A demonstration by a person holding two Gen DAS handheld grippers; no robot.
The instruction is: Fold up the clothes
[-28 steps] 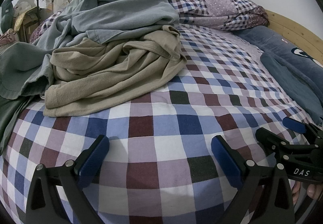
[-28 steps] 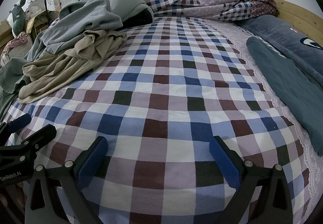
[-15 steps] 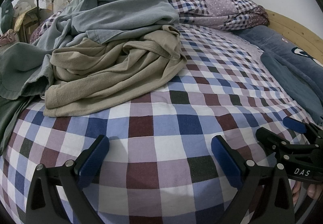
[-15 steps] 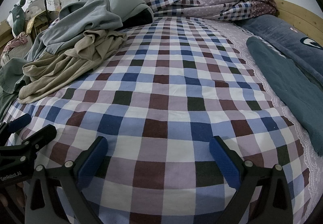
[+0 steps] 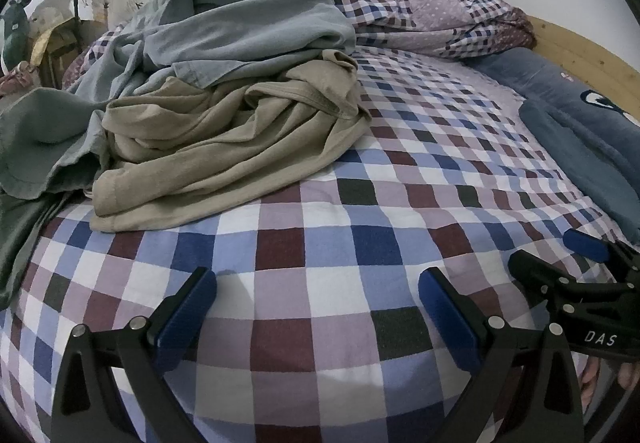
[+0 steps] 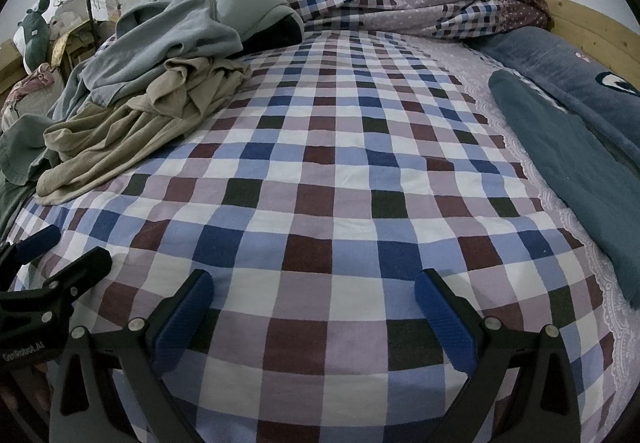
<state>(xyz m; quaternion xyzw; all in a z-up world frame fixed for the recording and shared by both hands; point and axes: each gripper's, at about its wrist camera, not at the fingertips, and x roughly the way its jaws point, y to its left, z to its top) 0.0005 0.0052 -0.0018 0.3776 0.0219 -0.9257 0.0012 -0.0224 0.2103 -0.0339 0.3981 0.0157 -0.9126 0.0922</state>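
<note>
Checked bedsheet (image 6: 320,171); clothes pile (image 5: 224,139) far left. Left gripper (image 5: 318,307) and right gripper (image 6: 314,307) spread apart, empty. Right view alone shows teal towel (image 6: 560,171).

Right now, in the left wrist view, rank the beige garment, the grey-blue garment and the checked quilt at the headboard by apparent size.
1. beige garment
2. grey-blue garment, close behind; partly buried, so the top two are unsure.
3. checked quilt, smallest here, though it lies farthest from the camera.

my bed (image 5: 320,227): checked sheet; crumpled clothes pile (image 5: 224,139) far left, rumpled duvet (image 6: 420,3) at head, blue blanket (image 6: 568,163) right.
</note>
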